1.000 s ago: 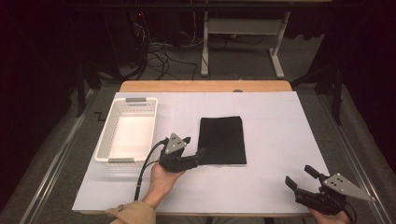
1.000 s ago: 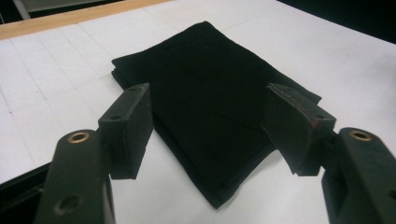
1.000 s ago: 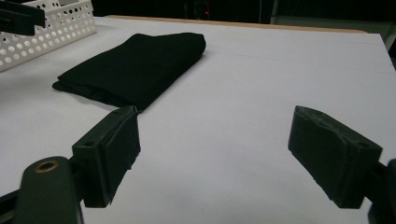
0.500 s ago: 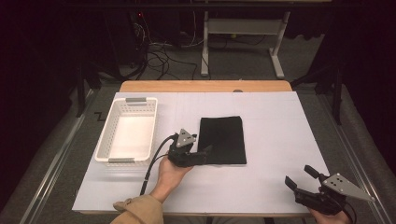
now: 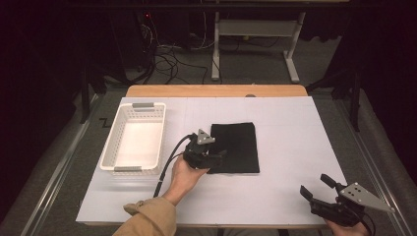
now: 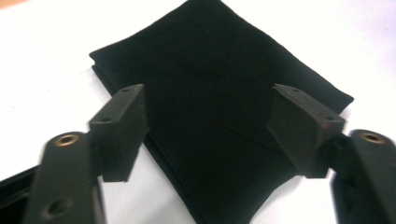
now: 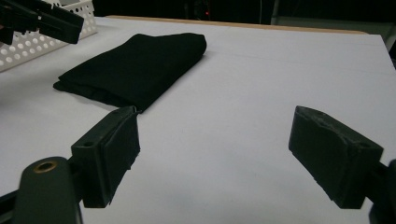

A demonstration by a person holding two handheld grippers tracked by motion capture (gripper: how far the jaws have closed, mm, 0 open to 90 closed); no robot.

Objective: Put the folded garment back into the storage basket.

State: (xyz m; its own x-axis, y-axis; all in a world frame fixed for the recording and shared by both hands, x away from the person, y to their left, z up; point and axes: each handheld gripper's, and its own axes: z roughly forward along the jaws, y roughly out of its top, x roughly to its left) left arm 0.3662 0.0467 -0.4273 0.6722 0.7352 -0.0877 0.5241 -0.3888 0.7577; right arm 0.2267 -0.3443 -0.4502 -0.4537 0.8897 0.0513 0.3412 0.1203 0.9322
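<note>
Both pads (image 6: pixel 122 126) of the left gripper (image 5: pixel 218 158) stood wide apart, having just been opening, over the near left edge of the folded black cloth (image 5: pixel 237 146), nothing between them. Left lay a white perforated basket (image 5: pixel 116 150). Right gripper (image 5: pixel 317 190) gaped over bare white table (image 5: pixel 290 132), near right.

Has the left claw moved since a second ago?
Yes. The left claw has slid right, away from the basket, onto the cloth's near-left corner, its jaws opening with nothing gripped.
</note>
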